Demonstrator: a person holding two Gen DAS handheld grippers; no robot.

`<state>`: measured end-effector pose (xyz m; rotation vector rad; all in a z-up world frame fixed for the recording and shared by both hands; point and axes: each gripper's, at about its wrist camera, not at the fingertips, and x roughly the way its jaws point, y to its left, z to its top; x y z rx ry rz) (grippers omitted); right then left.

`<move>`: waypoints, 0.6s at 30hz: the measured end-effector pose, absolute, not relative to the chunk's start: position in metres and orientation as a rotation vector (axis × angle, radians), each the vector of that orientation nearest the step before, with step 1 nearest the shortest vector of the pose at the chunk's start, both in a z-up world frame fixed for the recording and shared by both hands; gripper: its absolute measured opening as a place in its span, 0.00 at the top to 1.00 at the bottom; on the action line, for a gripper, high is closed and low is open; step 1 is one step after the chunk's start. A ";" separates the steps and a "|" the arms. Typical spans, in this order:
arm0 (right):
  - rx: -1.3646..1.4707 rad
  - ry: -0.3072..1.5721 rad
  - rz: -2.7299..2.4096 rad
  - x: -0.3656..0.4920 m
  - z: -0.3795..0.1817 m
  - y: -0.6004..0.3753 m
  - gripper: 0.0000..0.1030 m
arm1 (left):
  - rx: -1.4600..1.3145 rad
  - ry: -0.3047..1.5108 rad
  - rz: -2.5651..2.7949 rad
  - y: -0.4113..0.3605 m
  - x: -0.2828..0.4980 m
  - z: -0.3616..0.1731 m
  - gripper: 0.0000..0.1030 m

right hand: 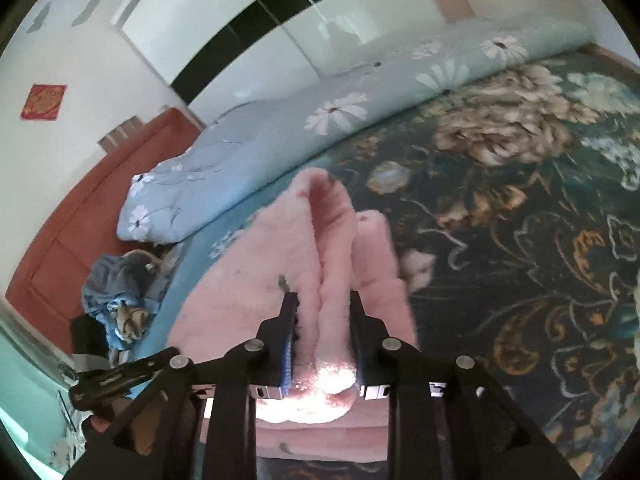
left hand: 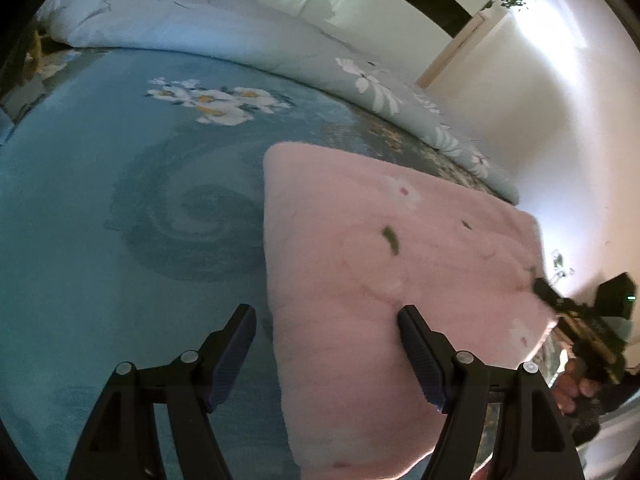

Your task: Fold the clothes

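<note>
Right gripper (right hand: pixel 322 304) pinches a raised pink garment (right hand: pixel 336 240) fold.

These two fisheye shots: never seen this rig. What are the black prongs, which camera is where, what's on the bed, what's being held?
No robot arm here: a person holds a two-finger gripper in each hand, and each gripper carries a camera looking forward along its fingers. The black prongs are those fingers.

The left wrist view shows the left gripper standing open over the edge of a pink fleecy garment, gripping nothing. The right wrist view shows the right gripper closed on a bunched fold of the same garment, which fills the gap between its fingers.

The garment lies on a bed covered with a blue floral cover. A light blue daisy-print quilt is heaped along the far side.
</note>
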<state>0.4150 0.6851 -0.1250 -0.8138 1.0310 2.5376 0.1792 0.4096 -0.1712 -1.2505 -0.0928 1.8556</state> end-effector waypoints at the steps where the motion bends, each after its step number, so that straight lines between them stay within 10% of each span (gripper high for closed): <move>1: -0.834 1.046 2.519 0.414 -0.132 0.688 0.76 | -1.256 -0.088 1.854 0.412 0.180 -0.173 0.25; 10: -0.865 0.884 2.495 0.420 -0.151 0.680 0.37 | -1.301 -0.131 1.810 0.407 0.173 -0.189 0.24; 18: -0.860 1.203 2.451 0.427 -0.177 0.703 0.20 | -1.301 -0.194 1.725 0.408 0.160 -0.186 0.23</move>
